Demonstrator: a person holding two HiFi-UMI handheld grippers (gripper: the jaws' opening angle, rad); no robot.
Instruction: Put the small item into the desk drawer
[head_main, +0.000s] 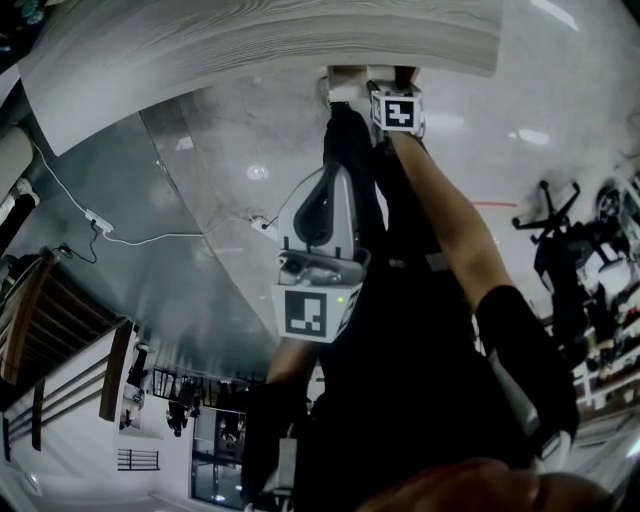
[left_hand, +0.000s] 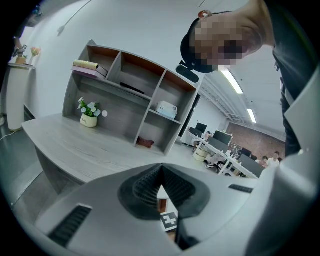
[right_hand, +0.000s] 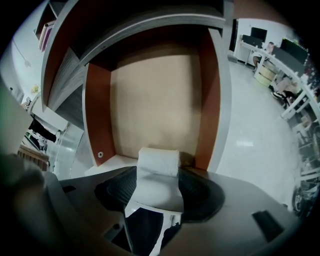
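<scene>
White cloth-like roll (right_hand: 158, 161) sits clamped between the right gripper (right_hand: 159, 182) fingers above the open orange-brown-walled, beige-floored drawer (right_hand: 155, 100), while the left gripper (left_hand: 161, 186) fingers are pressed together empty; the placing step looks nearly done, needing only lowering and release.

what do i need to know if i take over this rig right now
Left gripper: jaws together, nothing between them, held back from the desk.
Right gripper: jaws closed on the white roll, pointing into the open drawer.
Done: the roll is gripped and sits at the drawer's front edge.
Left: move it further in over the beige base, open the jaws and pull out. Closing the drawer probably comes after that.
</scene>
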